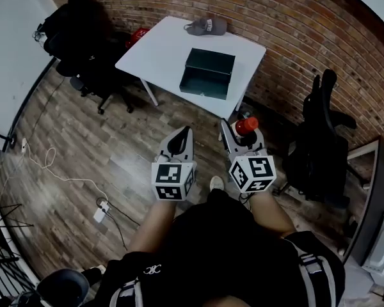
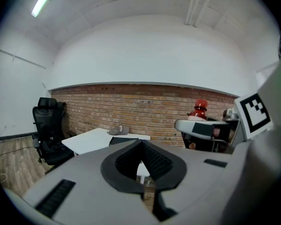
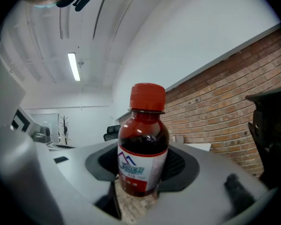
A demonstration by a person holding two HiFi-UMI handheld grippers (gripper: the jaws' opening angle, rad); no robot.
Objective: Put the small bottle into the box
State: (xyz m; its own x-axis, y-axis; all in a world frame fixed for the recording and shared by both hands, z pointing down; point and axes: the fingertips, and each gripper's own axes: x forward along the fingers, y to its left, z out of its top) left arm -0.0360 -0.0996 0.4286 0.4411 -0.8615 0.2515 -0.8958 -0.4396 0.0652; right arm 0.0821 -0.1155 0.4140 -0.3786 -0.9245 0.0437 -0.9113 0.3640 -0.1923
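Ahead of you, by the brick wall (image 1: 294, 24), the white table (image 1: 155, 56) carries the dark green box (image 1: 208, 73), open-topped and well apart from both tools. Your left gripper (image 1: 185, 132) has its jaws pressed together on nothing. Your right gripper (image 1: 242, 135) is clamped on the small bottle (image 3: 143, 144), red cap up.
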